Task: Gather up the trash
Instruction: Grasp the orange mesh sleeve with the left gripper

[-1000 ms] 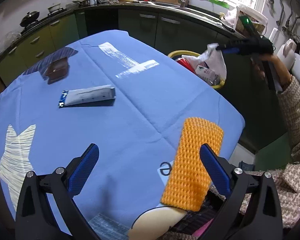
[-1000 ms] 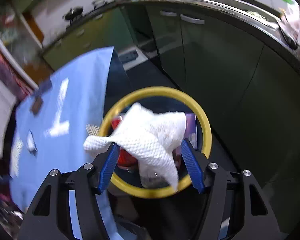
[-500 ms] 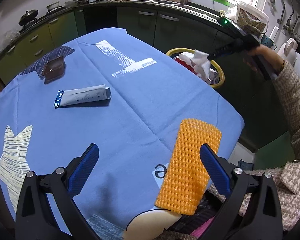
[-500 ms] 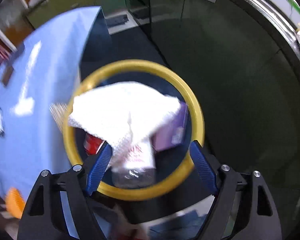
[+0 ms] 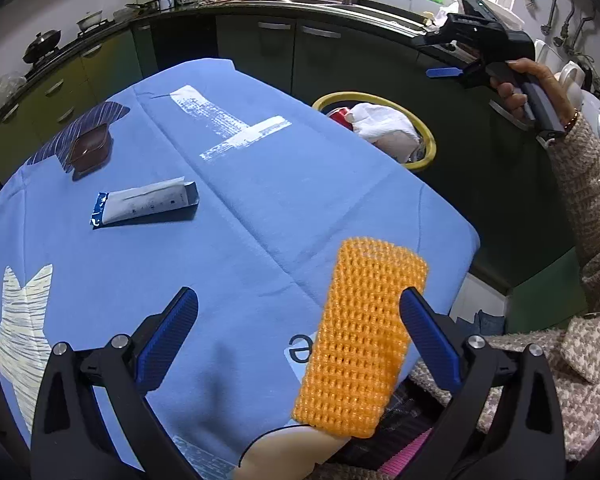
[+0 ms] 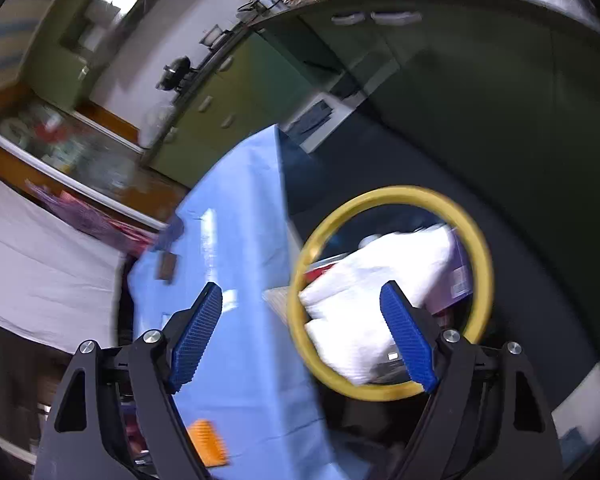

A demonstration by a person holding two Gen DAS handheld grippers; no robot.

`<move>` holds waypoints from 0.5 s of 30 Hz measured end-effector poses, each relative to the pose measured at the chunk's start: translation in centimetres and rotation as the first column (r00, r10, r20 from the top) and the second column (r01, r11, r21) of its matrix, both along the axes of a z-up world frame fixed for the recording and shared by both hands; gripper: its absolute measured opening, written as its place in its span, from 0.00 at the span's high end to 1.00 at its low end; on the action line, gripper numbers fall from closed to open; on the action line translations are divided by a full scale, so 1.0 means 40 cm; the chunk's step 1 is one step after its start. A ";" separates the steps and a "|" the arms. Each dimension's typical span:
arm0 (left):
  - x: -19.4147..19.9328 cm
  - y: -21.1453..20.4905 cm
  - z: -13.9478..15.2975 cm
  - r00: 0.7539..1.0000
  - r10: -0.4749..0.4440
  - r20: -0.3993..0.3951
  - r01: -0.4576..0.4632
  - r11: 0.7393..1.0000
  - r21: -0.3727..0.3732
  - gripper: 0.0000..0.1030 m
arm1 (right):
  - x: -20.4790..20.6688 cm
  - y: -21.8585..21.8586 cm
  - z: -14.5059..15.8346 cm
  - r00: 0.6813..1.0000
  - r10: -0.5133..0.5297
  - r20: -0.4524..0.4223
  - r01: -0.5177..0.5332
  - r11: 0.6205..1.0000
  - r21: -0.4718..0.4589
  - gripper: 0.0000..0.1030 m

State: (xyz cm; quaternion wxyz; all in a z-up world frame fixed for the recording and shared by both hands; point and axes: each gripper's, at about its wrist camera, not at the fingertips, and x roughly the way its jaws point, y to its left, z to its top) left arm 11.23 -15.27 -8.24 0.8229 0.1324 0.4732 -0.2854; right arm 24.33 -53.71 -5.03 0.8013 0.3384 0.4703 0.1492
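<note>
A yellow-rimmed trash bin (image 5: 430, 136) stands off the table's far right edge; it also shows in the right wrist view (image 6: 480, 240). A white paper towel (image 5: 384, 122) (image 6: 384, 280) lies on top of the trash in it. My right gripper (image 6: 300, 336) is open and empty, above the bin; it shows in the left wrist view (image 5: 446, 73). My left gripper (image 5: 298, 332) is open and empty, low over the table's near edge. On the blue cloth lie a white and blue wrapper (image 5: 146, 202), a brown plastic cup (image 5: 89, 151) and an orange mesh sponge (image 5: 364, 340).
The table (image 5: 260, 208) wears a blue cloth. Dark green kitchen cabinets (image 5: 300, 56) curve behind the table and bin. A white kettle (image 5: 576, 84) stands at the far right. The person's sleeve (image 5: 580, 208) fills the right side.
My right gripper opened and let go of the paper towel, which dropped into the bin. The gripper then rose and swung away. My left gripper stayed open and barely moved.
</note>
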 end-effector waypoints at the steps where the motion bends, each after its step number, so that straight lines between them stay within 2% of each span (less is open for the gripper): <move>1: 0.001 -0.002 -0.003 1.000 -0.007 -0.003 0.007 1.000 0.000 0.07 | -0.014 0.009 -0.004 1.000 0.020 -0.003 -0.019 1.000 0.025 0.22; 5: 0.006 -0.024 -0.027 0.997 -0.070 -0.024 0.070 0.997 0.016 0.07 | -0.034 0.067 -0.003 0.996 0.091 0.002 -0.091 0.996 -0.018 0.21; 8: 0.009 -0.049 -0.057 0.989 -0.138 -0.056 0.140 0.990 0.028 0.07 | -0.069 0.084 -0.015 0.992 0.128 0.015 -0.128 0.992 0.010 0.21; 12: -0.001 -0.094 -0.092 0.965 -0.241 -0.108 0.244 0.970 0.014 0.07 | -0.118 0.113 -0.017 0.988 0.151 0.030 -0.151 0.988 0.010 0.20; 15: -0.010 -0.116 -0.109 0.952 -0.279 -0.123 0.282 0.960 0.006 0.07 | -0.146 0.105 -0.022 0.987 0.154 0.037 -0.155 0.988 0.021 0.19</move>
